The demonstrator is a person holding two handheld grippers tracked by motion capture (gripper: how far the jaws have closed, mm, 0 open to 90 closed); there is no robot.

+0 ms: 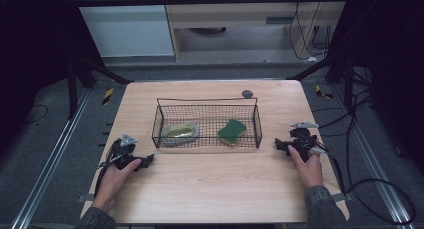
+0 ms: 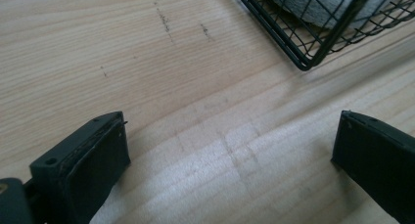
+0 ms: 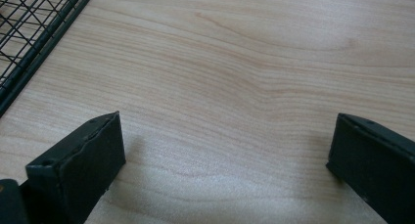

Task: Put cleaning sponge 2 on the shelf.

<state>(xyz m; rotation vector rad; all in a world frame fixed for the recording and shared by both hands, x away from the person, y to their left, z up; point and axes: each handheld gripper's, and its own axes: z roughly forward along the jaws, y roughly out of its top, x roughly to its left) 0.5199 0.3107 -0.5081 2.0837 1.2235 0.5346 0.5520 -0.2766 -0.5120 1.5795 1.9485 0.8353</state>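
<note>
Both grippers rest low on the table, jaws wide and holding nothing.

The high view shows the wire basket (image 1: 207,123) mid-table, holding a green sponge (image 1: 231,131) and what may be a grey dish (image 1: 180,133). The left gripper (image 1: 145,161) and right gripper (image 1: 280,145) flank its front corners, bare wood (image 3: 254,77) between their jaws. No writing is legible.
</note>
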